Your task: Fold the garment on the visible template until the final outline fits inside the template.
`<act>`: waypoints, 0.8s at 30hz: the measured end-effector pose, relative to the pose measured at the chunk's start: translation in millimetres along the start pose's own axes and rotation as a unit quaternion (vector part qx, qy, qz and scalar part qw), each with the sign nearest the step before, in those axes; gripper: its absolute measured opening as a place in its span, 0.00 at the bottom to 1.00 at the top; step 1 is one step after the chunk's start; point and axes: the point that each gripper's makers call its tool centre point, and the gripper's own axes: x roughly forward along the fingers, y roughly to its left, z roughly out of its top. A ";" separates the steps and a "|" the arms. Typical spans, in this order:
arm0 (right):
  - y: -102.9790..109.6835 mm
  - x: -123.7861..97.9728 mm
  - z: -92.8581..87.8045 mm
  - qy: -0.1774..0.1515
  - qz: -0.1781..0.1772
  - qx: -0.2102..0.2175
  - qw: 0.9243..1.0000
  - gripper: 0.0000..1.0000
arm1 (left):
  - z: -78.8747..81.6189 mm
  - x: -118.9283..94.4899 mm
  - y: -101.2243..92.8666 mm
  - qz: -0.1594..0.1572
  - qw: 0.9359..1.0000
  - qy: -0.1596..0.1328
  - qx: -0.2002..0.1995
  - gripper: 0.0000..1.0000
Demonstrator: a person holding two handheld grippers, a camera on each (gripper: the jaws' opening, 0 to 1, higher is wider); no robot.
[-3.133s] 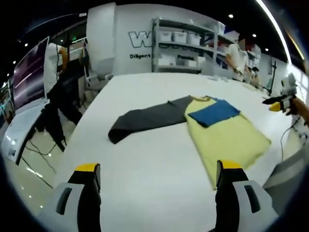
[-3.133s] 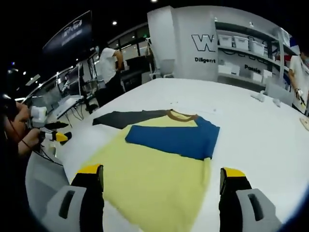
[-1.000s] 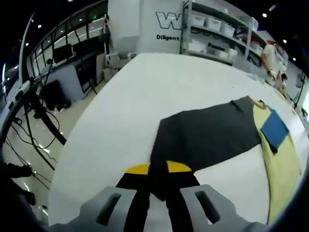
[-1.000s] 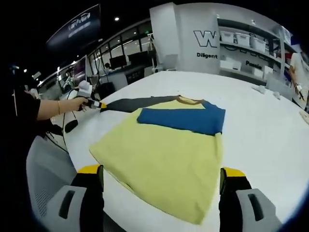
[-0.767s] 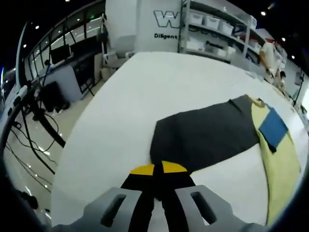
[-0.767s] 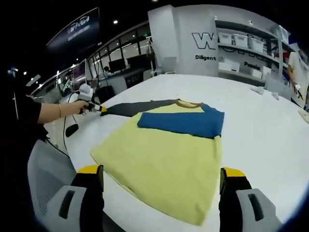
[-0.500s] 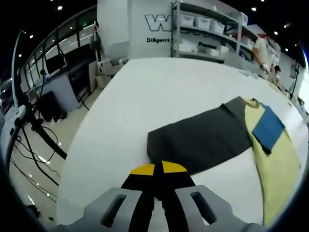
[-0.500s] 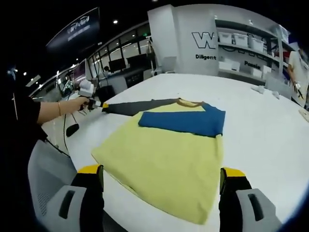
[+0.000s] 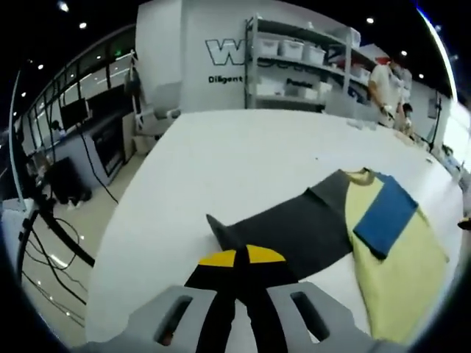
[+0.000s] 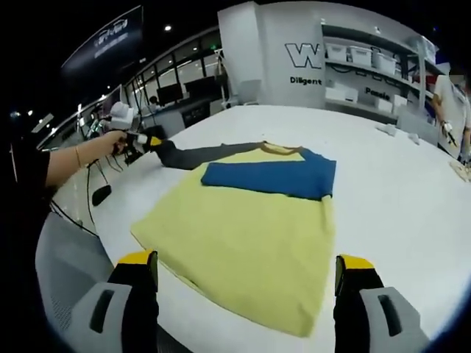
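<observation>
A long-sleeved shirt lies flat on the white table (image 9: 221,147). Its body (image 10: 250,228) is pale yellow. The blue sleeve (image 10: 272,176) is folded across the chest. My left gripper (image 9: 235,256) is shut on the cuff of the dark grey sleeve (image 9: 294,228), which is raised and buckled near the jaws. In the right gripper view, a hand holds the left gripper (image 10: 147,140) at the far left, at the end of the grey sleeve (image 10: 210,154). My right gripper (image 10: 244,259) is open over the shirt's hem, its jaws wide apart with nothing between them.
Shelves with white bins (image 9: 294,55) stand behind the table. A person (image 9: 386,81) stands at the far right end. The table's left edge (image 9: 121,220) drops to a floor with cables. A person's arm (image 10: 66,165) reaches in from the left.
My left gripper closed on the grey sleeve's cuff, lifted it and carried it toward the shirt body, so the sleeve has shortened and buckled. The right gripper stays open over the hem.
</observation>
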 end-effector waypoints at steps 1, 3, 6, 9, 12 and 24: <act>0.5 -0.4 0.5 -0.002 0.001 0.002 1.000 0.99 | 3.2 0.2 -3.6 -0.005 1.000 -0.003 0.001 0.01; 1.0 -0.9 0.3 -0.002 0.001 0.001 1.000 0.99 | 11.8 -0.7 -13.9 -0.015 1.000 -0.012 0.004 0.01; 0.7 -1.4 -1.2 0.002 -0.001 -0.005 1.000 0.99 | 21.0 -0.6 -25.3 -0.029 0.999 -0.020 0.011 0.01; -3.3 -1.1 -1.9 0.004 -0.013 -0.007 1.000 0.99 | 29.5 2.2 -39.5 -0.041 0.999 -0.022 0.019 0.01; -4.0 -0.8 -1.2 0.006 -0.013 -0.008 1.000 0.99 | 37.4 1.5 -53.3 -0.053 0.998 -0.030 0.032 0.01; -8.1 0.8 -6.8 0.018 -0.024 -0.006 1.000 0.99 | 59.6 3.5 -117.1 -0.102 0.992 -0.053 0.044 0.01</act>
